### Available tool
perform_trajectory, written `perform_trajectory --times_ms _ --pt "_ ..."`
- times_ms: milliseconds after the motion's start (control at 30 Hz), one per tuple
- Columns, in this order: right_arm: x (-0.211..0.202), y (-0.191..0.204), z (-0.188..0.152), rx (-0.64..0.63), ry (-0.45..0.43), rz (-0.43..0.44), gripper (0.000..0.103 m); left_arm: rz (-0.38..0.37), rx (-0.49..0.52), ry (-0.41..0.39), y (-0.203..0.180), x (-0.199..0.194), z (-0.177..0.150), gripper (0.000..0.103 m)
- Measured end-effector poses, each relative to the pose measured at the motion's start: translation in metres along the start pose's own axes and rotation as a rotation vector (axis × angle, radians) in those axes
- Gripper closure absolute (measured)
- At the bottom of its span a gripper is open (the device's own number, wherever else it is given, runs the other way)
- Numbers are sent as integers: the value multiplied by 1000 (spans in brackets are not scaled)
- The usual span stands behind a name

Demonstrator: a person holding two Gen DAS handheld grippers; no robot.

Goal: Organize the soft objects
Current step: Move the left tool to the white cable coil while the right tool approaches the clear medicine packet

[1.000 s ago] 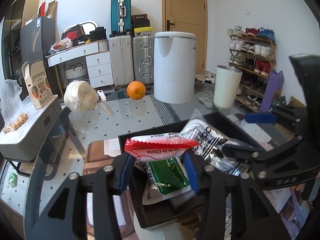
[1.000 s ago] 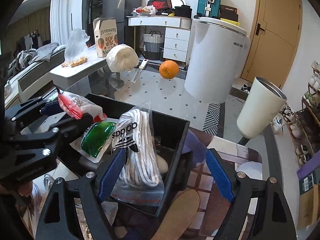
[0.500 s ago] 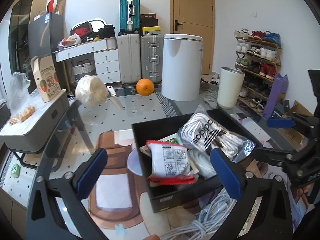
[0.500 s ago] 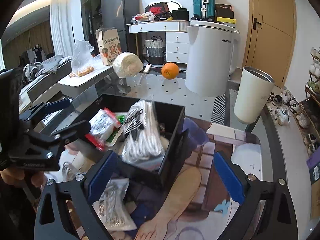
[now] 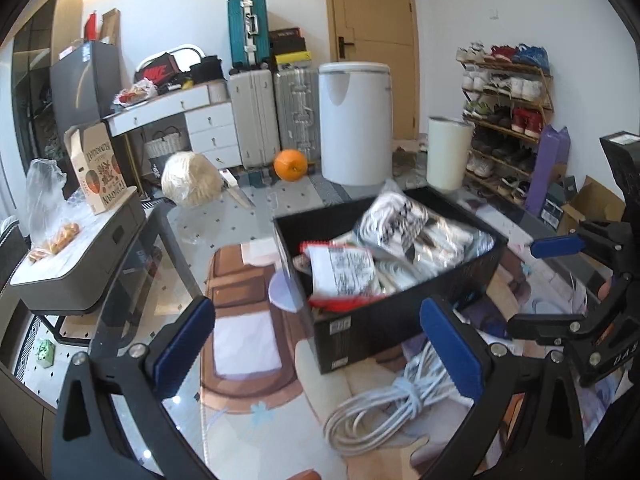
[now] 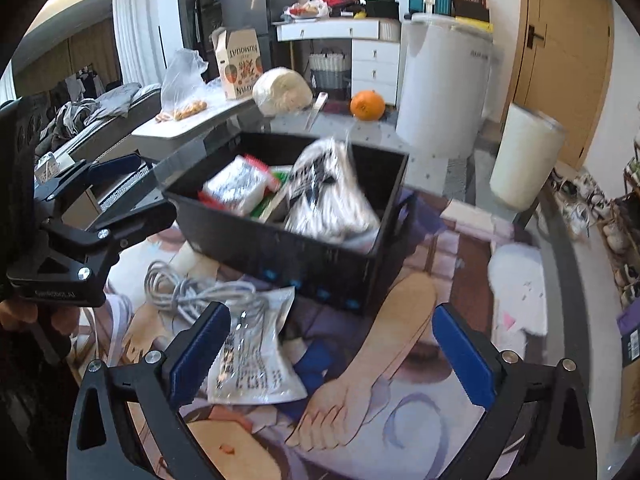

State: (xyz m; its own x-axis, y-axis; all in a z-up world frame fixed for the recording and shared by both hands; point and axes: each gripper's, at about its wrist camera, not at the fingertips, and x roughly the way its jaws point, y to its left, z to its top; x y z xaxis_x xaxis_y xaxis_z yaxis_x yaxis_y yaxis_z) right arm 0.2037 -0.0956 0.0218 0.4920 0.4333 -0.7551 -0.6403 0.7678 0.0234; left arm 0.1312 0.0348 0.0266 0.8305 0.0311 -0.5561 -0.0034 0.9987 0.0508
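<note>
Both grippers have been pulled back from the black bin [image 5: 400, 320] since the earlier frames. A second ago the red-edged snack packet [image 5: 344, 268] was pinched in the left gripper [image 5: 320, 344] and the bagged white item with black print [image 5: 404, 220] sat between the right one's jaws; both are now seen lying in the bin.

Left gripper: jaws spread wide, nothing between the pads. Bin sits ahead, between the two fingers and beyond their tips. The coiled white cable [image 5: 384, 412] lies on the mat just inside the right-hand finger, near its tip.

Right gripper [image 6: 328, 352]: jaws are opening, already very wide, with nothing gripped. The flat printed pouch [image 6: 252, 352] lies on the mat, just inside the left-hand finger, partly overlapped by it. Bin is ahead of the tips, well clear of the pads. The cable is seen left of the pouch, outside the jaws.

Progress, judged: partly done. Binned: snack packet, bagged white item, a green packet [image 6: 276, 184] under them. Left out on the mat: pouch and cable. Bin contents are motion-blurred, so anything else inside cannot be identified. Pouch looks the likely next pick for the right gripper, cable for the left.
</note>
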Motion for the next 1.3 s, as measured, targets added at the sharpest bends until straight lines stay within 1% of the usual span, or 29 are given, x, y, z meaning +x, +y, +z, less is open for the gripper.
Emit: perform_trajectory --times_ms 67,167,200,300,433,533,600,700,833,967,1067,1133,1233,1300 --pt "3 2 -4 5 18 13 1 -18 15 24 1 2 -6 0" --pt "6 7 -12 -6 48 11 1 -24 45 46 -1 5 -13 0" --pt "7 9 -14 -11 55 11 1 -19 69 59 -3 6 -16 0" --pt "5 14 -17 -26 57 21 1 -11 117 66 -10 5 -22 0" --pt "5 19 -21 -44 67 33 1 -54 146 94 -17 5 -24 0" --pt "8 20 -22 -50 80 41 1 -58 182 102 -24 6 -26 0" --pt "9 20 -23 -50 87 44 1 -67 186 103 -26 6 -25 0" --pt "9 21 -23 -50 91 51 1 -110 191 126 -27 5 -26 0" --pt "13 25 -23 -58 102 57 1 -106 213 148 -31 9 -29 0" --pt "22 31 -24 -81 118 52 1 -98 211 174 -32 14 -31 0" --pt "27 35 -25 -92 135 54 1 -88 206 170 -31 14 -30 0" --pt "30 38 -25 -101 140 57 1 -96 205 180 -31 15 -31 0" --pt "34 43 -24 -112 145 53 1 -130 216 208 -32 16 -34 0" --pt "38 47 -24 -124 149 51 1 -122 233 212 -36 17 -35 0"
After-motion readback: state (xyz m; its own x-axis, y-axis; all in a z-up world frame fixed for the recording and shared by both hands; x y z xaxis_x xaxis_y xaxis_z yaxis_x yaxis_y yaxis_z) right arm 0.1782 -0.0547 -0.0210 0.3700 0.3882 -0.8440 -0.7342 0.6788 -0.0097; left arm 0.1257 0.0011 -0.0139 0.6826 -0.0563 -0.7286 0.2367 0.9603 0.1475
